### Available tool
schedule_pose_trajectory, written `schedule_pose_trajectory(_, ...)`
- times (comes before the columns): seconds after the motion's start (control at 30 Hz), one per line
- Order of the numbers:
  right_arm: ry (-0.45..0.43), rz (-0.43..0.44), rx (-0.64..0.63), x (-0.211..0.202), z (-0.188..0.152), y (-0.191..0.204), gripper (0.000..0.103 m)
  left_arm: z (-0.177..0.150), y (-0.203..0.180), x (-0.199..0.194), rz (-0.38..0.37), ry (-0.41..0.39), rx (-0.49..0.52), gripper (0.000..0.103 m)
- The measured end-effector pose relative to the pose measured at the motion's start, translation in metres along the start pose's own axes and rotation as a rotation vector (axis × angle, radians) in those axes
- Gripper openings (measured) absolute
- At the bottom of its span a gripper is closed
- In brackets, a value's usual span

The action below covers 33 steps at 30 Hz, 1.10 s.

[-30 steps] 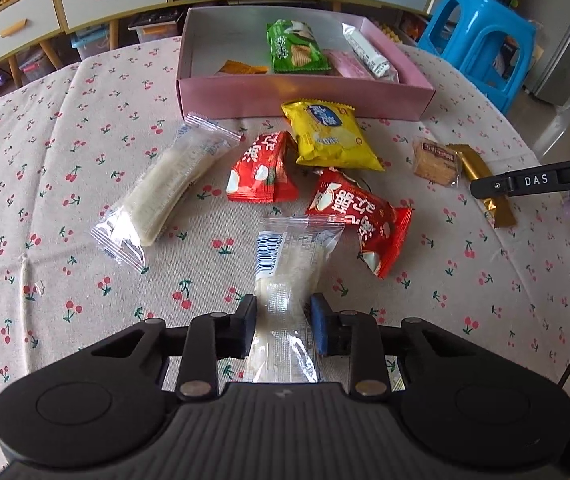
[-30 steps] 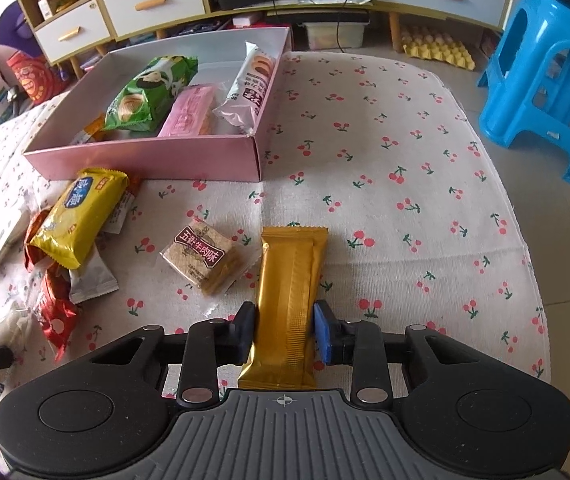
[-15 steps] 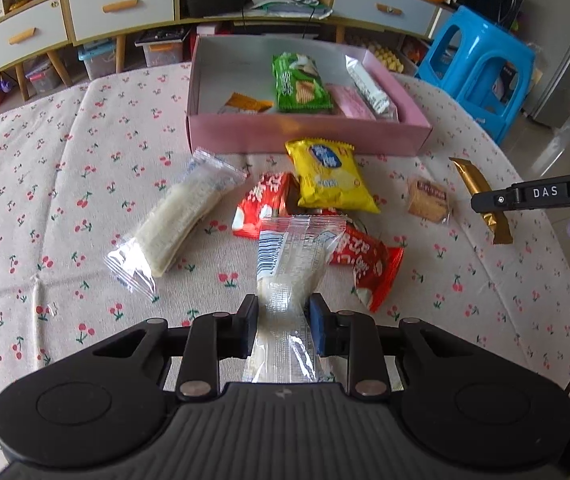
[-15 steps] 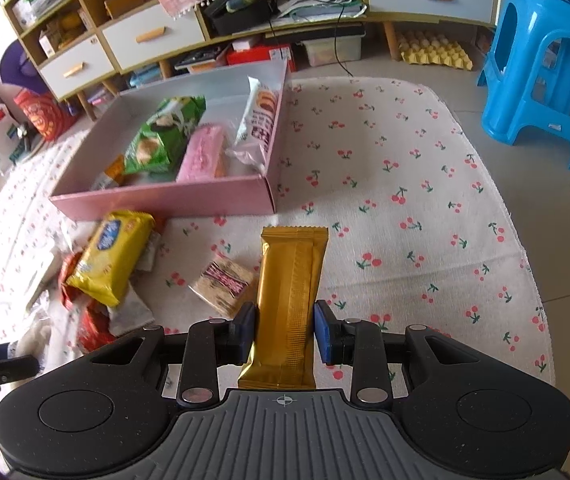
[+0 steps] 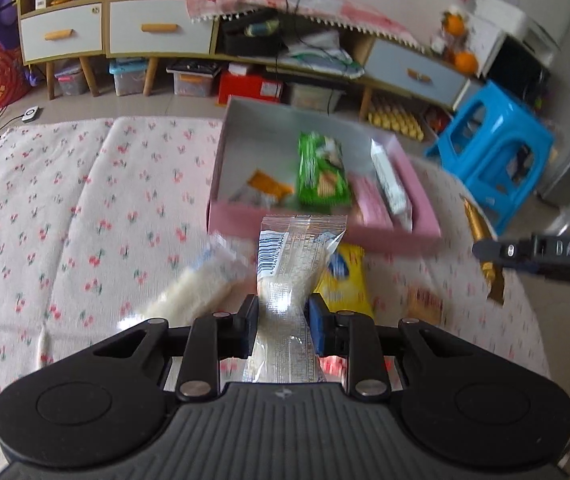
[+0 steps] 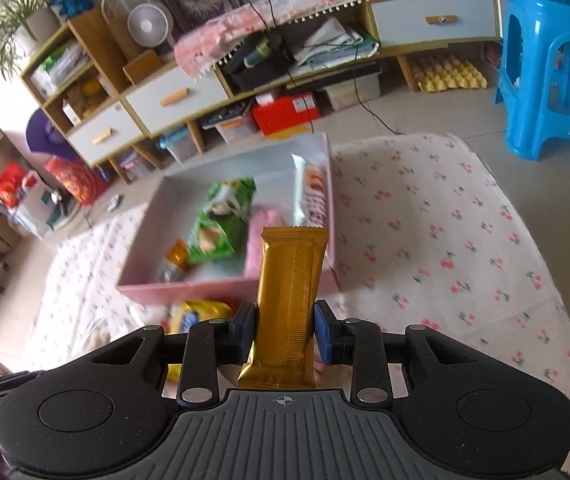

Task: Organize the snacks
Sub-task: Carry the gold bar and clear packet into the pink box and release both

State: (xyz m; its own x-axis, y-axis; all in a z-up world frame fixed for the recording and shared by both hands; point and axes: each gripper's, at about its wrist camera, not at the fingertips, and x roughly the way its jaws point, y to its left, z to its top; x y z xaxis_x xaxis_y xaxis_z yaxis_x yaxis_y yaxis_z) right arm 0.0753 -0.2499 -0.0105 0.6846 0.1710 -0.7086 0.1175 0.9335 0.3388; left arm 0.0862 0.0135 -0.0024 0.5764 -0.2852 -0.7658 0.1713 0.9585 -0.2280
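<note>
A bright blue plastic stool (image 6: 553,76) stands on the floor beside the cherry-print tablecloth (image 6: 437,240), near a long wooden drawer cabinet (image 5: 157,32).

Tiled floor (image 6: 425,112), blue stool (image 6: 553,64) (plastic)

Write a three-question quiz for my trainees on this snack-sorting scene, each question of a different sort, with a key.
1. True or false: the left gripper is shut on a clear-wrapped white snack.
2. What does the right gripper hold? A) a green packet B) a gold bar C) a yellow packet
3. Fill in: the green packet lies inside the pink ____.

Key: 1 true. 2 B, the gold bar. 3 box.
</note>
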Motion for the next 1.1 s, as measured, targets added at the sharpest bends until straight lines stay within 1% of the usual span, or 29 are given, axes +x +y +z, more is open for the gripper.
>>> schedule_pose_trajectory(0.1,0.006,0.026,0.033,0.01,0.011,0.004,0.03,0.019,0.002,0.009,-0.011,-0.011,-0.004,0.024)
schedule_pose_trajectory(0.23,0.011,0.046,-0.006,0.027,0.028,0.014,0.03,0.044,0.001,0.026,0.01,-0.023,0.022,0.024)
schedule_pose_trajectory(0.3,0.032,0.069,0.009,0.04,0.037,0.016,0.03,0.053,0.0,0.036,0.016,-0.024,0.026,0.024)
schedule_pose_trajectory(0.4,0.059,0.086,0.044,0.061,0.049,0.016,0.03,0.063,-0.002,0.055,0.006,-0.021,0.025,0.024)
schedule_pose_trajectory(0.47,0.057,0.092,0.043,0.073,0.057,0.016,0.03,0.066,-0.004,0.065,0.013,-0.02,0.045,0.024)
schedule_pose_trajectory(0.7,0.053,0.07,0.038,0.109,0.087,0.012,0.03,0.085,-0.003,0.102,0.043,-0.017,0.086,0.024)
schedule_pose_trajectory(0.77,0.066,0.06,0.035,0.12,0.093,0.012,0.03,0.087,-0.002,0.108,0.05,-0.014,0.094,0.024)
schedule_pose_trajectory(0.93,0.097,0.003,0.004,0.147,0.101,0.014,0.03,0.093,0.0,0.119,0.085,-0.024,0.126,0.024)
schedule_pose_trajectory(1.1,0.12,-0.008,0.007,0.16,0.11,0.012,0.03,0.098,0.001,0.124,0.091,-0.021,0.143,0.024)
